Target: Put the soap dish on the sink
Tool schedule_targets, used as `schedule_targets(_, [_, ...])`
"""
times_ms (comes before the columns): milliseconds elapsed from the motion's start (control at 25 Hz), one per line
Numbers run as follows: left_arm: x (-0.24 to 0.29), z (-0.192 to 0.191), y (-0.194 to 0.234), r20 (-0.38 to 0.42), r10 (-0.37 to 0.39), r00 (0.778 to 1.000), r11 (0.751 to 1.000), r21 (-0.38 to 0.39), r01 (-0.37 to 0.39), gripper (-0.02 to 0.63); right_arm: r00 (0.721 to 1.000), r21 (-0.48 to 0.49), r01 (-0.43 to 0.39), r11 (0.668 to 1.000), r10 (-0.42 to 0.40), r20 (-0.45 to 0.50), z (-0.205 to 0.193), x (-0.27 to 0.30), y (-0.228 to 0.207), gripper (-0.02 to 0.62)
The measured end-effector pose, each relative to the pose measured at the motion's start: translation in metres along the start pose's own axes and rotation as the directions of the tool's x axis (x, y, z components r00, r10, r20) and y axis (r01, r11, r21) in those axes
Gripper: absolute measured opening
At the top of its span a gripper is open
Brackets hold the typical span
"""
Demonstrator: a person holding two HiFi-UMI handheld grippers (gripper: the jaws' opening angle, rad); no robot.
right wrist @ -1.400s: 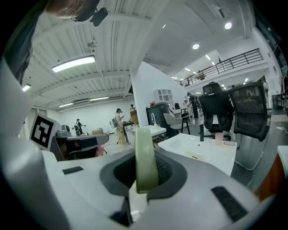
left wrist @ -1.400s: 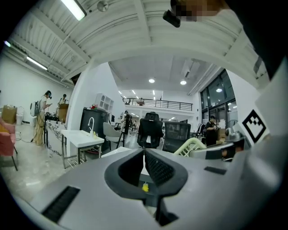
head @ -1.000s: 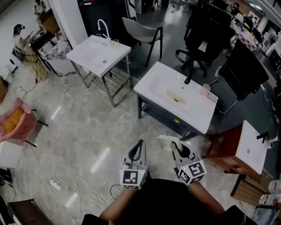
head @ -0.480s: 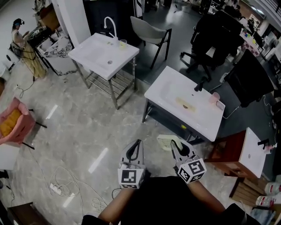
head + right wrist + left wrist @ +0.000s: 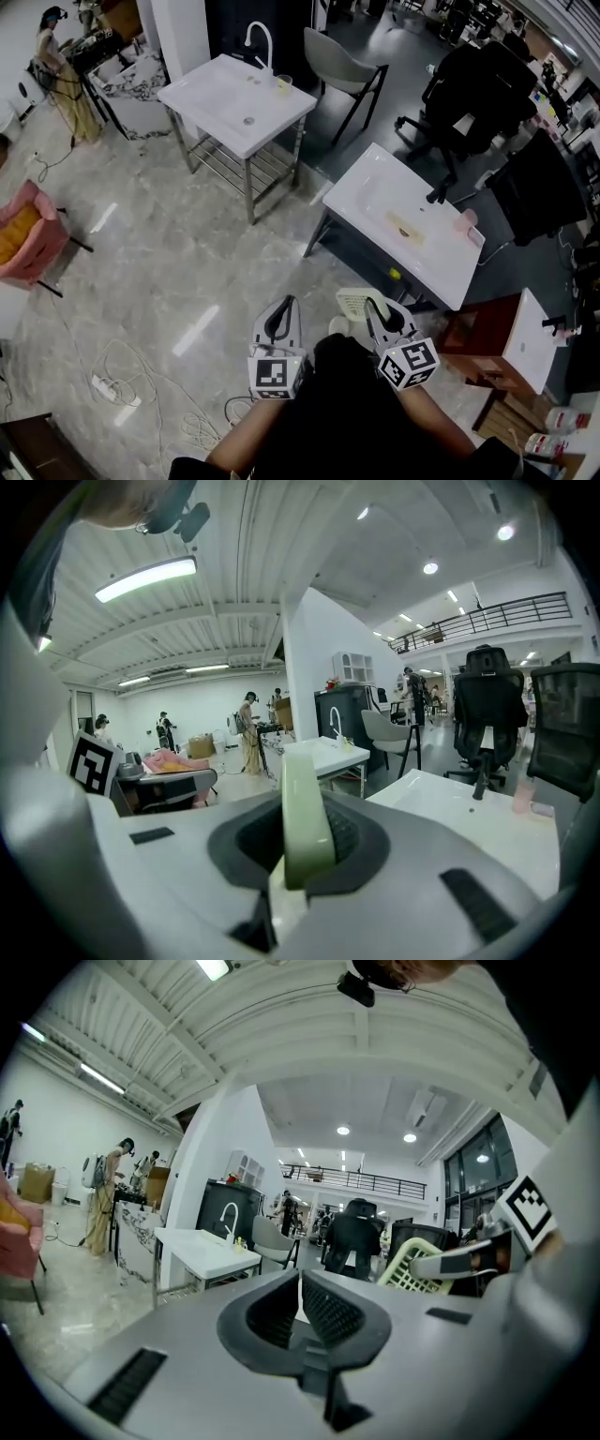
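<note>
Floor (image 5: 169,262): pale polished stone, the only thing between the grippers and the near sink.
Near sink (image 5: 441,267): white top on a dark frame, ahead and to the right; a black tap (image 5: 436,194) and a pink cup (image 5: 466,220) stand along its far side.
Far sink (image 5: 220,94): white, on a metal frame, well apart to the left.
Office chair (image 5: 478,89): black, behind the near sink.
Cables (image 5: 141,375): loose on the floor, left of the grippers.
Left gripper (image 5: 284,314): jaws together, nothing between them.
Right gripper (image 5: 377,309): jaws clamped on the soap dish.
Soap dish (image 5: 358,302): pale green, slotted, held above the floor short of the near sink.
</note>
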State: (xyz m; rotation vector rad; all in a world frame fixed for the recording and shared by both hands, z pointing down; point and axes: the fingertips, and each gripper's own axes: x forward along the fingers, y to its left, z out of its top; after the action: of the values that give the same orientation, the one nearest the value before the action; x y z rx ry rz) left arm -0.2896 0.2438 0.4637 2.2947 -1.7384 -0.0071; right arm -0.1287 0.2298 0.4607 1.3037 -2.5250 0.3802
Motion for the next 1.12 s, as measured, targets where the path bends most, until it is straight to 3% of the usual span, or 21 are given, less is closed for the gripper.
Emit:
schedule_targets(560, [0.004, 0.017, -0.001, 0.059, -0.011, 0.998, 1.0, -0.006, 0.011, 0.015, 0.999, 0.0, 0.002, 1.0, -0.002, 0.05, 0.014, 0.015, -0.008, 0.029])
schedule_targets(800, [0.023, 0.017, -0.005, 0.03, -0.033, 0.999, 0.999, 0.024, 0.032, 0.015, 0.999, 0.024, 0.005, 1.0, -0.007, 0.048, 0.013, 0.025, -0.021, 0.029])
schedule_targets(1120, [0.075, 0.003, -0.02, -0.055, -0.089, 0.995, 0.994, 0.057, 0.092, 0.015, 0.994, 0.123, 0.099, 0.987, -0.103, 0.023, -0.009, 0.036, -0.081, 0.029])
